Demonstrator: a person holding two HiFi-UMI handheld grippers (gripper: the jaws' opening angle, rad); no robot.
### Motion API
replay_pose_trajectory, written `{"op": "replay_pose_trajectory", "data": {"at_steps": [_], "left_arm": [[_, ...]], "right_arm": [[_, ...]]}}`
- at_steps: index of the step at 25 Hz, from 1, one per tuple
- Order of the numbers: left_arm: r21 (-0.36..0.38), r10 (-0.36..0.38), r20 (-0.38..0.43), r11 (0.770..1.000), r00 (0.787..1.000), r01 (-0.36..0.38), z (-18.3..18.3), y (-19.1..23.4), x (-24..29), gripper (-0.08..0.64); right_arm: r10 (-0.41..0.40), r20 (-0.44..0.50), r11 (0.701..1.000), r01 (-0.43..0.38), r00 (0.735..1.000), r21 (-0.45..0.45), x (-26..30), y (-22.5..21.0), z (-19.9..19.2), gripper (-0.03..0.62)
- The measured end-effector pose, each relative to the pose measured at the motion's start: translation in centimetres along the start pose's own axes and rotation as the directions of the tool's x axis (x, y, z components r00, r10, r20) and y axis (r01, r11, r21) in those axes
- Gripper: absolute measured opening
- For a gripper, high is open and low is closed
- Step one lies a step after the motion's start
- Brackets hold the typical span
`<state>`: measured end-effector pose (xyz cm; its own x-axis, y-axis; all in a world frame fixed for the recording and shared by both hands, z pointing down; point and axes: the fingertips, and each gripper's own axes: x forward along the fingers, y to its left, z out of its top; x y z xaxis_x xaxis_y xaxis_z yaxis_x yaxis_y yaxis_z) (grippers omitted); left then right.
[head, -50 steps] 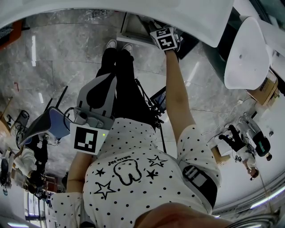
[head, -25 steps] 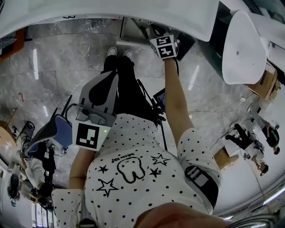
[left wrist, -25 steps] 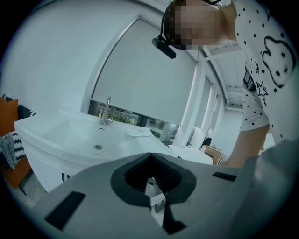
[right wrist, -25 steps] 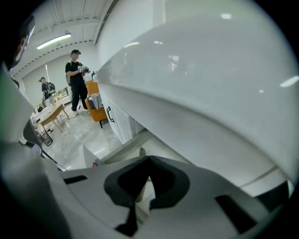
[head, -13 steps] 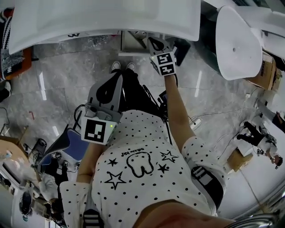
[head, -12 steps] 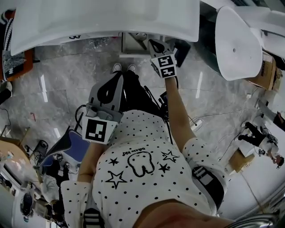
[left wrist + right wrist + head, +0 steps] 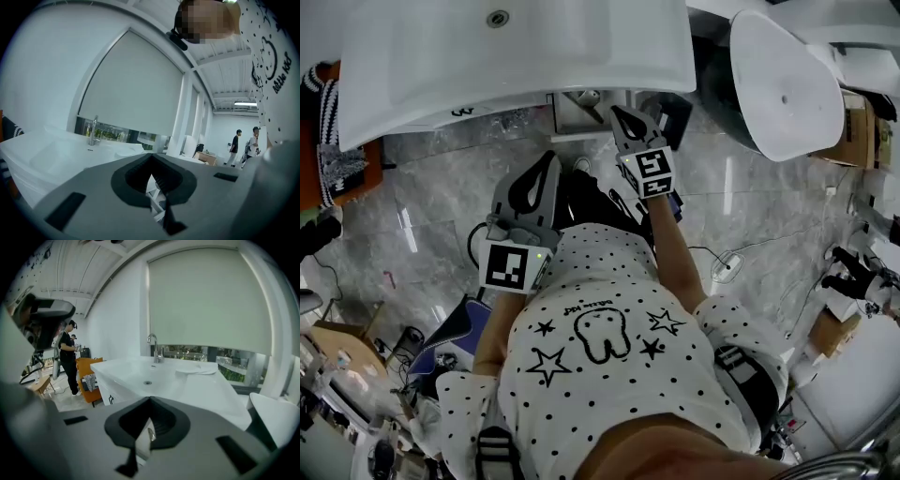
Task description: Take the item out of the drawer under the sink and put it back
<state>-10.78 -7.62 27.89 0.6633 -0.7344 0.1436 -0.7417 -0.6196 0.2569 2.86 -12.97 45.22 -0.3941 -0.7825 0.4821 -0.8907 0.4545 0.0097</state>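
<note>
Versus a second back, both came up. The right hand-held gripper (image 7: pixel 622 114) was down at the drawer (image 7: pixel 578 112) under the sink (image 7: pixel 534 66). Now it sits by the sink's near edge, just right of the drawer opening. Since then the left hand-held gripper (image 7: pixel 549 159) has risen too; it is nearer the person's body and left of the right one, over the floor (image 7: pixel 441 187). More of the sink bowl shows now, drain (image 7: pixel 497 18) included.

Right jaws are fully together with nothing pinched between them. That gripper's own view looks across the sink top toward the tap (image 7: pixel 153 348). Left jaws are also together and empty.

The drawer looks open, poking out from under the sink on the near side. Neither gripper has the item. Something pale and shiny lies in the drawer, but it's too small for me to name. I can't give which way it points or its long axis.
</note>
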Motion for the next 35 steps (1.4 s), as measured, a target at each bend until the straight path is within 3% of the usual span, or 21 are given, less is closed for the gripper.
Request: {"op": "replay_pose_trajectory", "data": {"at_steps": [5,14,26,32,35], "left_arm": [[0.034,-0.035,0.039,0.999,0.999,0.033,3.3,-1.4,-1.2,-0.005],[0.073,-0.079,0.076,0.995,0.994,0.074,4.9,-1.3,0.6,-0.005],[0.094,-0.111,0.162,0.991,0.981,0.097,6.4,-1.6,1.8,-0.005],[0.083,-0.08,0.108,0.994,0.991,0.072,4.4,-1.0,1.5,-0.005],[0.078,-0.071,0.076,0.995,0.995,0.065,3.3,-0.8,1.5,-0.005]], "right_arm": [[-0.023,0.129,0.999,0.02,0.991,0.026,-4.5,1.4,6.0,0.012],[-0.073,0.264,0.997,0.073,0.962,0.013,-8.8,0.4,11.5,0.012],[-0.1,0.391,0.994,0.073,0.915,0.084,-14.5,1.7,15.6,0.012],[-0.092,0.4,0.991,0.045,0.912,0.125,-14.9,3.1,15.0,0.012],[-0.075,0.379,0.994,0.039,0.922,0.102,-14.5,3.9,14.5,0.012]]}}
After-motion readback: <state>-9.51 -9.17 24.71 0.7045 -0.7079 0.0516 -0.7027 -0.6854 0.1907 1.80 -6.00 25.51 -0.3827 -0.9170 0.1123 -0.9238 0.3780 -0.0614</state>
